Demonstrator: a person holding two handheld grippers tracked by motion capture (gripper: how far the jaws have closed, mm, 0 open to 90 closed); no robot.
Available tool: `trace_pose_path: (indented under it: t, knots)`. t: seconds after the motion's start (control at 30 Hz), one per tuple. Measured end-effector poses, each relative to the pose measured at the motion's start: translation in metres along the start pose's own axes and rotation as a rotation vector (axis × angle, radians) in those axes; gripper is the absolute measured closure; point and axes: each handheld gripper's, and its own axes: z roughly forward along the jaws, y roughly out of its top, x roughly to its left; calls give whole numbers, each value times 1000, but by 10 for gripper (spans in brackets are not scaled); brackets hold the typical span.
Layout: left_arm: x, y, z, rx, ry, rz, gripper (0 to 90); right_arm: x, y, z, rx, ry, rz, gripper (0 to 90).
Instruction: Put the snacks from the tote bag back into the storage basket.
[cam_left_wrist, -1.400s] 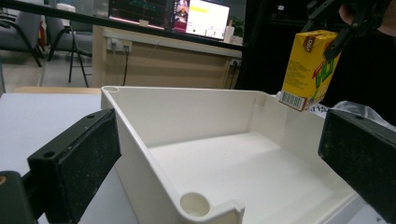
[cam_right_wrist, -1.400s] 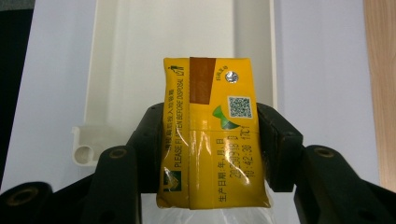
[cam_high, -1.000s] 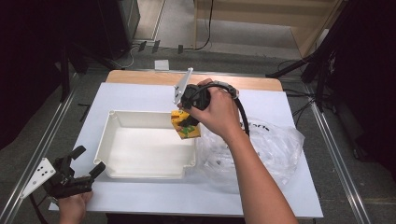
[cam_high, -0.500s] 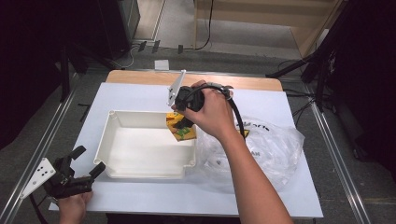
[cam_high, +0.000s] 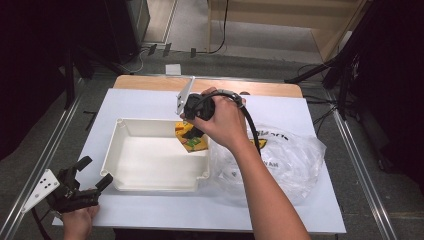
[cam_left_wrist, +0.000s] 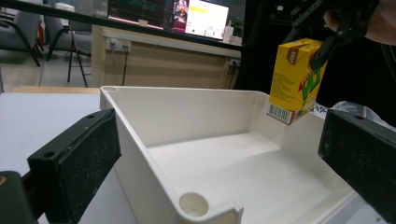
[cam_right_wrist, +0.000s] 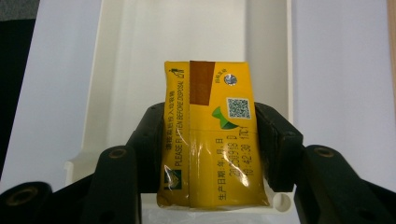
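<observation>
A yellow juice carton (cam_high: 191, 139) hangs over the right end of the white tray (cam_high: 150, 185), clamped by my right gripper (cam_high: 192, 131). In the right gripper view the carton (cam_right_wrist: 210, 135) fills the space between the two black jaws, with the tray (cam_right_wrist: 116, 70) below it. The left gripper view shows the carton (cam_left_wrist: 295, 79) held above the tray's (cam_left_wrist: 140, 140) far corner, clear of its floor. My left gripper (cam_high: 92, 175) rests at the table's front left corner, open, with nothing between its pads (cam_left_wrist: 77, 158).
A crumpled clear plastic bag (cam_high: 280, 160) lies on the white sheet to the right of the tray. The sheet covers a wooden tabletop (cam_high: 260, 89) with metal rails at both sides. Floor cables and dark stands lie beyond the table.
My right hand has carried the carton a little to the left, from the tray's right rim to above its right end. The left gripper has stayed put.
</observation>
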Motion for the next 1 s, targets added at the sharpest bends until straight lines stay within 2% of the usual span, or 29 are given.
trace_pose_path:
  t: [0.1,0.13,0.17,0.3,0.9,1.0]
  knots:
    - [0,0,0,-1,0,-1,0,-1,2,3,0,-3,-5,515]
    - [0,0,0,0,0,-1,0,0,2,3,10,2,7,515]
    - [0,0,0,-1,0,-2,0,-1,2,5,1,1,-11,516]
    - [0,0,0,-2,0,-3,0,-1,1,6,12,-3,0,516]
    - [0,0,0,2,2,-2,0,-2,-9,16,-12,5,12,518]
    - [0,0,0,3,2,-1,0,-1,-11,19,4,16,19,536]
